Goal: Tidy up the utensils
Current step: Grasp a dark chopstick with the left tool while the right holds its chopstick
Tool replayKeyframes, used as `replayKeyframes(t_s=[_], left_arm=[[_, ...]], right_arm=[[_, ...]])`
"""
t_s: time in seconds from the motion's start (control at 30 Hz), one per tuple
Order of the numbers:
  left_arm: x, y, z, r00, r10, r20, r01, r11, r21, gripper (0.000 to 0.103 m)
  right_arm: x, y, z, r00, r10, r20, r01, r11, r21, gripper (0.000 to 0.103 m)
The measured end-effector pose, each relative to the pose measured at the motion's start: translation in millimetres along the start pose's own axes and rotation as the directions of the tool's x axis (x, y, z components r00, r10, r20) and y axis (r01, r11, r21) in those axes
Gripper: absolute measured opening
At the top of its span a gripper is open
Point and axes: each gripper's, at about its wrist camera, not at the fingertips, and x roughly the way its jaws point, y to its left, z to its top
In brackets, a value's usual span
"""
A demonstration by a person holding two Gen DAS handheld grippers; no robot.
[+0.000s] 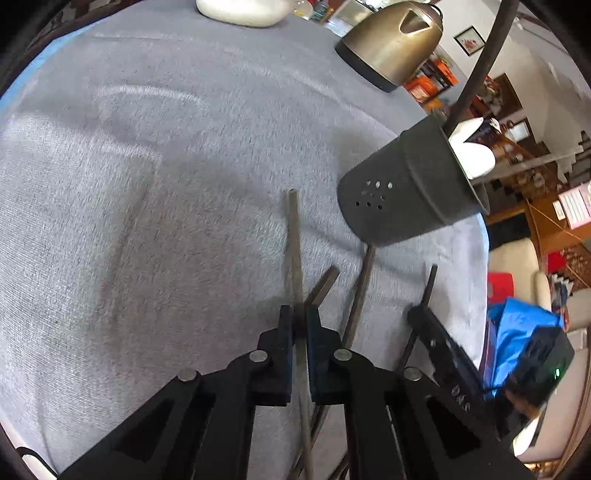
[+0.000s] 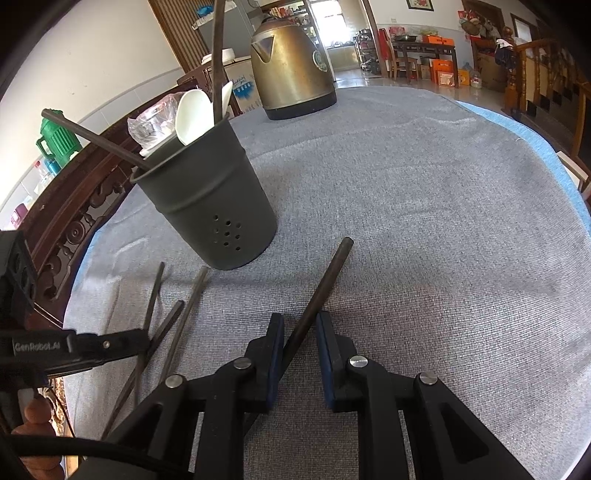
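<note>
The left gripper (image 1: pixel 299 321) is clenched on a chopstick (image 1: pixel 293 240); its dark pads press the thin stick from both sides, and the stick runs forward over the grey cloth (image 1: pixel 147 184) with its far end free, pointing roughly toward the holder (image 1: pixel 410 192); more of the stick passes back under the gripper's body.

The right gripper (image 2: pixel 300 328) grasps a second chopstick (image 2: pixel 328 280); this one lies slanted between the jaws, pressed against the left pad (image 2: pixel 275 343) low down and rising forward to the right, its tip above the cloth; whether the right pad touches it cannot be told.

Three loose sticks (image 2: pixel 173 314) lie on the cloth between the holder and the near table edge, fanned and crossing low down; in the right wrist view the left gripper reaches in over them from the left side.

The holder is a dark tapered cup with small holes near its base; it stands upright on the cloth close to the table's edge; inside it are a white spoon (image 2: pixel 190 114), some clear plastic (image 2: pixel 151 122) and two dark sticks (image 2: pixel 218 55) that lean out over the rim, one steeply up, one out to the left.

A brass-coloured kettle (image 2: pixel 291 70) stands farther back on the same cloth, well apart from the holder; a white object (image 1: pixel 240 11) sits at the far edge in the left wrist view.
</note>
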Motion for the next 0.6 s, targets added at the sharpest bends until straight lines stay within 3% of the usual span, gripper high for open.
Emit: replayKeyframes(t_s=[0.1, 0.27, 0.4, 0.47, 0.6], left_arm=[[-0.8, -0.6, -1.7, 1.0, 0.012, 0.001, -0.012, 1.0, -0.02, 0.007], [-3.6, -7.9, 6.7, 0.999, 0.035, 0.009, -0.036, 0.999, 0.029, 0.008], [-2.8, -11.6, 13.2, 0.999, 0.051, 0.013, -0.052, 0.996, 0.07, 0.019], [1.2, -12.4, 20.9, 0.998, 0.067, 0.013, -0.068, 0.994, 0.08, 0.021], [10.7, -10.5, 30.7, 0.995, 0.1, -0.001, -0.1, 0.991, 0.092, 0.021]], right_arm=[[-0.5, -2.2, -0.1, 1.0, 0.01, -0.002, -0.01, 1.0, 0.003, 0.021], [-1.2, -2.7, 0.0, 1.0, 0.013, -0.001, -0.013, 1.0, 0.004, 0.021], [-1.0, -4.3, 2.0, 1.0, 0.024, -0.013, -0.024, 0.999, 0.021, 0.021], [-0.8, -9.4, 4.7, 0.998, 0.051, -0.031, -0.05, 0.998, 0.049, 0.02], [0.7, -33.4, 11.8, 0.979, 0.181, -0.095, -0.16, 0.967, 0.198, 0.023]])
